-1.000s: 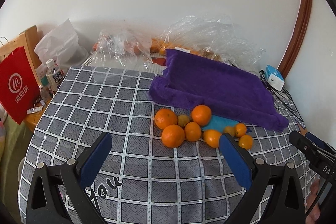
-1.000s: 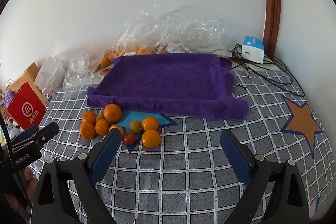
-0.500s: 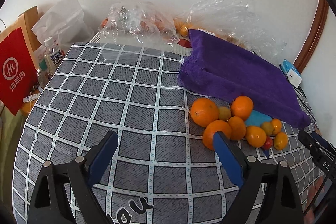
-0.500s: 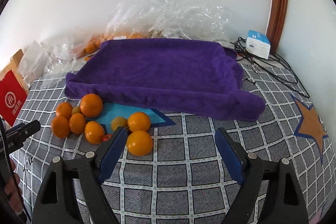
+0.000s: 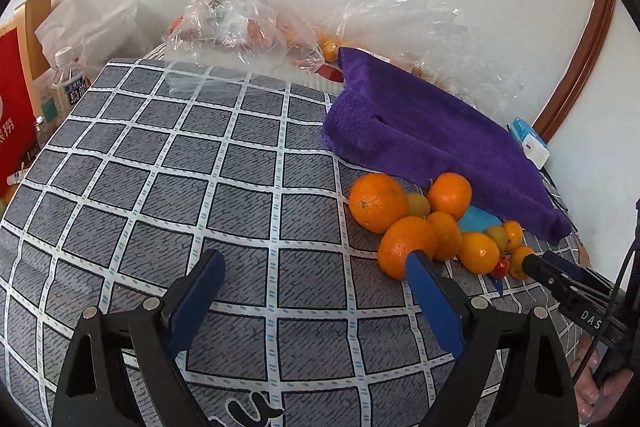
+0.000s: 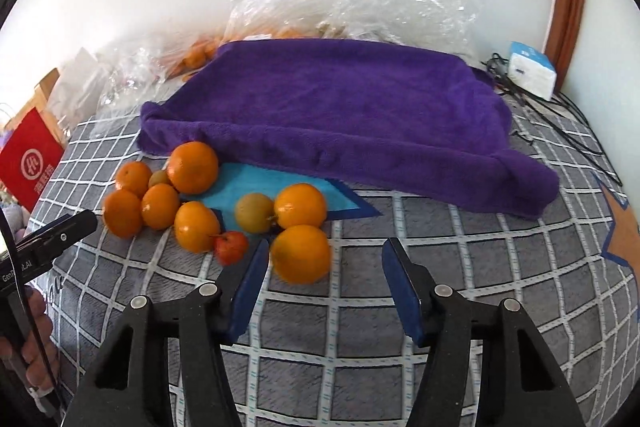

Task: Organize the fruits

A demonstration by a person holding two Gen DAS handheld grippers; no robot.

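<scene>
As I read the left wrist view, my left gripper (image 5: pixel 316 269) hangs wide open and empty over the cloth (image 5: pixel 168 187); its right finger overlaps an orange (image 5: pixel 402 247), contact uncertain. In the right wrist view, my right gripper (image 6: pixel 324 263) gapes, empty, the nearest fruit (image 6: pixel 301 254) at its mouth. I judge the first pick in hand: advance, close gently, carry to the towel (image 6: pixel 340 107).
</scene>
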